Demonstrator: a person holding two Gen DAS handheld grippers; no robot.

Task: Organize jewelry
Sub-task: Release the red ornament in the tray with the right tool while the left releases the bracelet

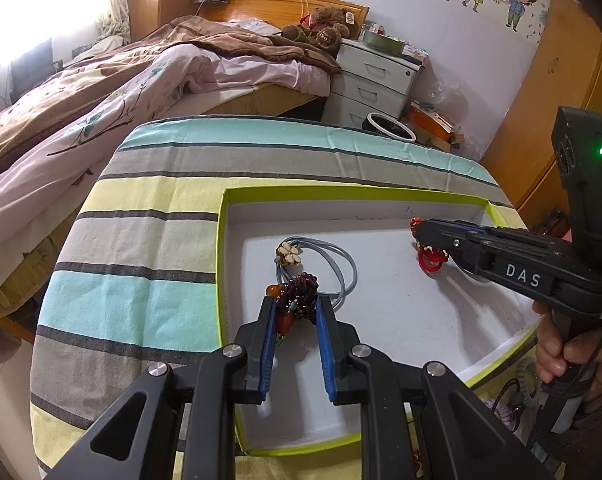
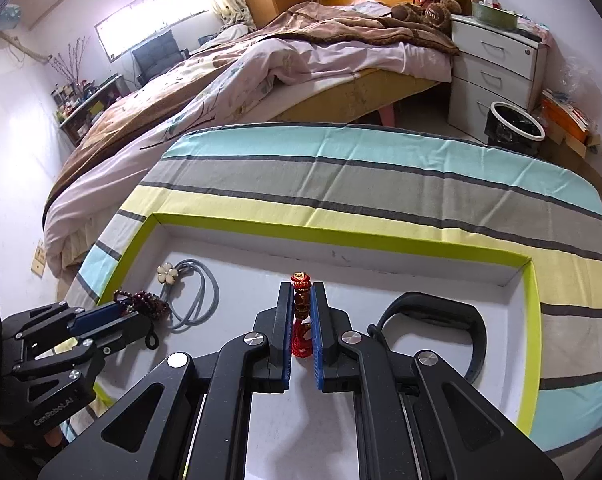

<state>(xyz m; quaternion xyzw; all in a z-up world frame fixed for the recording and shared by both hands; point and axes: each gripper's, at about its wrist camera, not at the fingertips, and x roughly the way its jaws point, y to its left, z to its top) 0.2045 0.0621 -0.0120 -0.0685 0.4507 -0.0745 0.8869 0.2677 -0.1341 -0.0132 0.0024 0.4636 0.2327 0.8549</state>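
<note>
A white tray with a lime-green rim (image 1: 223, 240) (image 2: 341, 236) lies on a striped cloth. My left gripper (image 1: 295, 306) (image 2: 119, 312) is shut on a dark garnet bead bracelet (image 1: 301, 294) (image 2: 143, 300) with amber beads, inside the tray at its left. Beside it lies a grey cord with a cream flower charm (image 1: 289, 253) (image 2: 168, 273). My right gripper (image 2: 302, 292) (image 1: 419, 236) is shut on a red knotted cord bracelet (image 2: 301, 332) (image 1: 431, 258) over the tray's middle. A black wristband (image 2: 441, 312) lies in the tray at the right.
The striped cloth (image 1: 141, 240) covers a round table. A bed (image 2: 261, 64), a white drawer unit (image 2: 497, 68) and a bin (image 2: 515, 120) stand beyond it. More jewelry (image 1: 505, 408) lies on the cloth near my right hand.
</note>
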